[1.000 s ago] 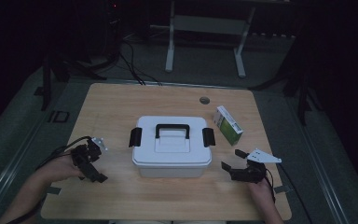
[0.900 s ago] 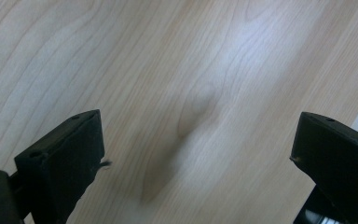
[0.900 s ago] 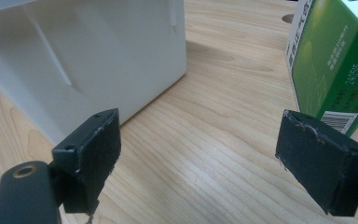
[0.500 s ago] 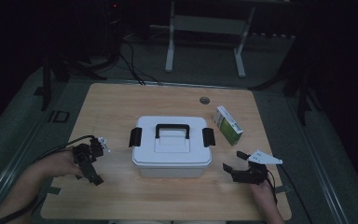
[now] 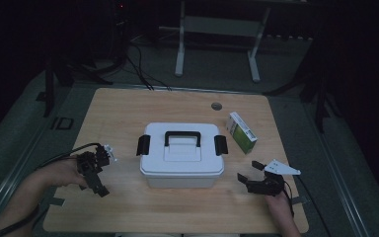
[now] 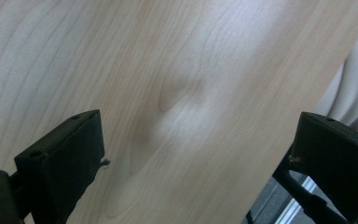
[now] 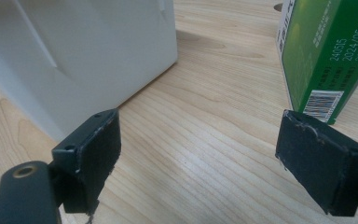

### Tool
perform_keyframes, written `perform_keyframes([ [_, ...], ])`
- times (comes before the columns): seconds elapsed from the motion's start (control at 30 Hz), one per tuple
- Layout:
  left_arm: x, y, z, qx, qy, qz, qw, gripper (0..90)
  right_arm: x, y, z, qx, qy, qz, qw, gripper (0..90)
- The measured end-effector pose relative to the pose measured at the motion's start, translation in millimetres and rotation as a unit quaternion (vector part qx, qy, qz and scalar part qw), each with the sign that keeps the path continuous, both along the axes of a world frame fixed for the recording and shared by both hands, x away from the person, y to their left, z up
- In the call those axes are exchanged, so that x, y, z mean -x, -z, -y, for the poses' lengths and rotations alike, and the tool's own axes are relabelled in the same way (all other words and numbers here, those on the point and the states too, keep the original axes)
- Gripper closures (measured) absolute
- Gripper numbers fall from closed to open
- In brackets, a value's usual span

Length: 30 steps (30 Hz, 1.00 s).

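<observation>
I am easing my right gripper (image 5: 251, 174), fingers spread, toward the carton (image 5: 241, 132) beside the box (image 5: 181, 154), squaring up first, while my left gripper (image 5: 94, 170), fingers also spread, is hovering near the tabletop's (image 5: 128, 106) left edge.

A white lidded storage box (image 5: 181, 157) is sitting upright at the counter's middle, its black handle lying flat and a black latch closing each end; a green-and-white carton (image 5: 241, 132) is lying just beside its far right corner, apart from it

Each hand carries a black two-jaw tool. The left tool (image 5: 93, 169) has a white tip piece and a black trailing cable; the right tool (image 5: 257, 178) bears a pale grey three-cornered plate. Jaw pads are flat, matte, scuffed.
</observation>
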<state>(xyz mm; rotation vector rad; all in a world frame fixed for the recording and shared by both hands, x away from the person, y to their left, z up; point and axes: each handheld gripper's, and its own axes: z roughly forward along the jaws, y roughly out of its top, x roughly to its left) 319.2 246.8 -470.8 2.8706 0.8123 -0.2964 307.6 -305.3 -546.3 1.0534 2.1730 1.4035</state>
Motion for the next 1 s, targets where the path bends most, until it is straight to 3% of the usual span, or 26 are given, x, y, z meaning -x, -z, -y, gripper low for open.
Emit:
perform_keyframes([
  [0.13,0.7,-6.6,0.2,-0.004,0.004,0.011,0.9999,2.6,0.1,0.2,-0.9,0.003,-0.002,0.001,1.0000,13.8],
  [0.63,-1.7,-47.6,8.2,0.015,0.017,0.035,0.9991,2.7,-0.1,0.6,-0.9,0.001,-0.005,-0.002,1.0000,13.8],
  [0.87,-4.8,-62.2,16.3,0.014,0.022,0.041,0.9988,2.7,0.1,0.9,-0.9,0.000,-0.006,-0.003,1.0000,13.8],
  [1.0,-6.6,-73.8,25.9,0.013,0.037,0.055,0.9977,2.7,0.2,1.4,-1.8,0.003,-0.007,-0.003,1.0000,13.8],
])
